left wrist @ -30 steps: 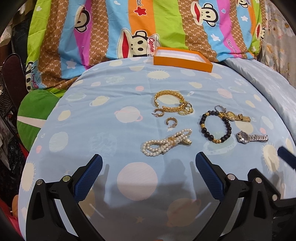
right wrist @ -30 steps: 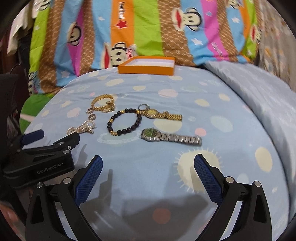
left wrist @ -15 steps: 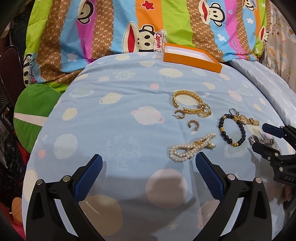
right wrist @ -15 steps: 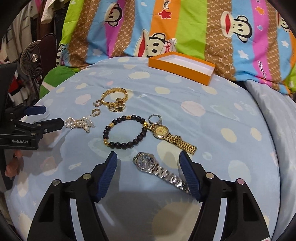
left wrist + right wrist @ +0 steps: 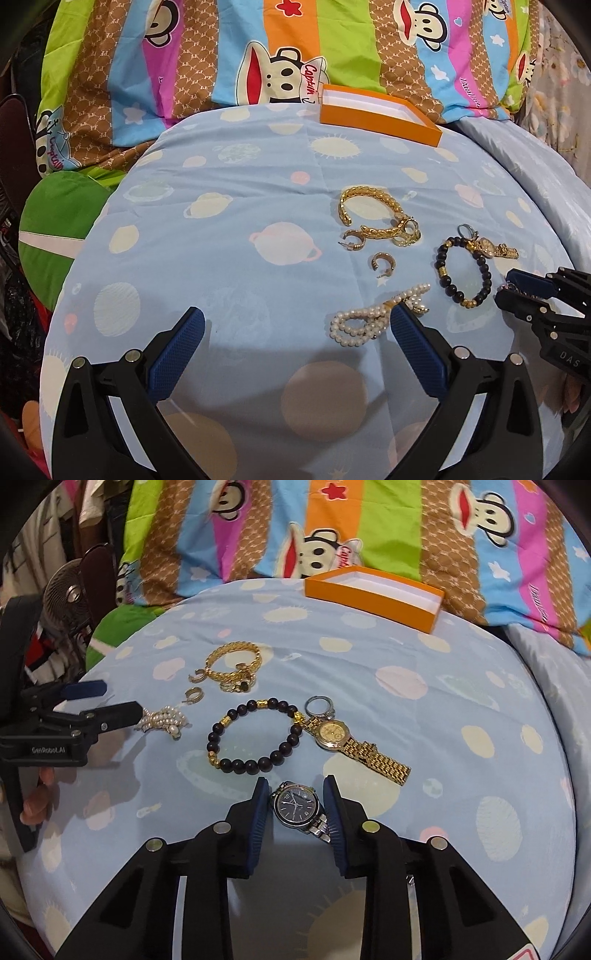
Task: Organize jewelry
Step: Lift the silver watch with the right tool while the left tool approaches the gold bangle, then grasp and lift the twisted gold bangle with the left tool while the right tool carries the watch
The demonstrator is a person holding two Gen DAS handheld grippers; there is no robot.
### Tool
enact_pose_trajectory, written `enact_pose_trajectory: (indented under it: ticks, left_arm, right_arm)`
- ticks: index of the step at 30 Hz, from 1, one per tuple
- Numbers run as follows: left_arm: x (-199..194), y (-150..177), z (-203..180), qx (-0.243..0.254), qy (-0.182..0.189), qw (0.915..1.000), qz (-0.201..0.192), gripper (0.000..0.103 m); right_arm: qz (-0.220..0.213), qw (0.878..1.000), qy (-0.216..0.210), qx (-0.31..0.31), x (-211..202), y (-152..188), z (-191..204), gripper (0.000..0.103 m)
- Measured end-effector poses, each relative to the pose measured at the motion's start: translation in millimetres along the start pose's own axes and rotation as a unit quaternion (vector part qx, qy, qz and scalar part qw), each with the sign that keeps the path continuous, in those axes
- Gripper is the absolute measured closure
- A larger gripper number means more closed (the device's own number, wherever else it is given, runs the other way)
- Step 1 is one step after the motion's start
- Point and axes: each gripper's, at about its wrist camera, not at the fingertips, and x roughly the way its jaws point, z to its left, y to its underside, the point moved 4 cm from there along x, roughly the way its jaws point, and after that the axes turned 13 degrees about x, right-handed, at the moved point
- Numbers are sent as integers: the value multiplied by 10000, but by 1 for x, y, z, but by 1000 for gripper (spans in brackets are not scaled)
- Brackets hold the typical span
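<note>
Right gripper (image 5: 295,805) fingers closing around silver watch (image 5: 297,806), pads not yet pressing; left gripper (image 5: 295,354) wide open, empty; next lift to orange box (image 5: 373,594) at 12 o'clock

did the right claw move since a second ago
Yes. In the right wrist view the right claw has come in toward the jewelry: its closing jaws now flank the silver watch, which earlier lay well ahead, while the orange box remains beyond.

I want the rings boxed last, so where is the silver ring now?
In the right wrist view the silver ring lies mid-bed, touching the gold watch, right of the black bead bracelet.
</note>
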Motion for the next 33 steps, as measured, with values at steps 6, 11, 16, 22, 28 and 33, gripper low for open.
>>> enact_pose_trajectory:
  ticks: [6,11,16,22,28,33]
  left_arm:
    - [2,-12,0,-22,45,10000,-74,5]
    - [11,-33,5,-137,181,9997,-93,5]
    - [29,-65,13,-256,161,9994,-144,5]
    - [62,-86,2,6,214,9997,71,30]
    - [77,-82,-14,298,194,9992,202,53]
    - [73,-81,-19,394,290,9988,95,85]
  right_arm:
    - [-288,9934,225,1084,-9,4,-10,75]
    - [-402,9879,329,1463,-9,5,-15,74]
    - [-363,9878,372,1470,-6,5,-15,74]
    - [-360,9874,381,1493,-5,5,-15,74]
    - [-359,9870,395,1515,-5,5,-15,74]
    - [-361,9868,380,1533,-4,4,-13,74]
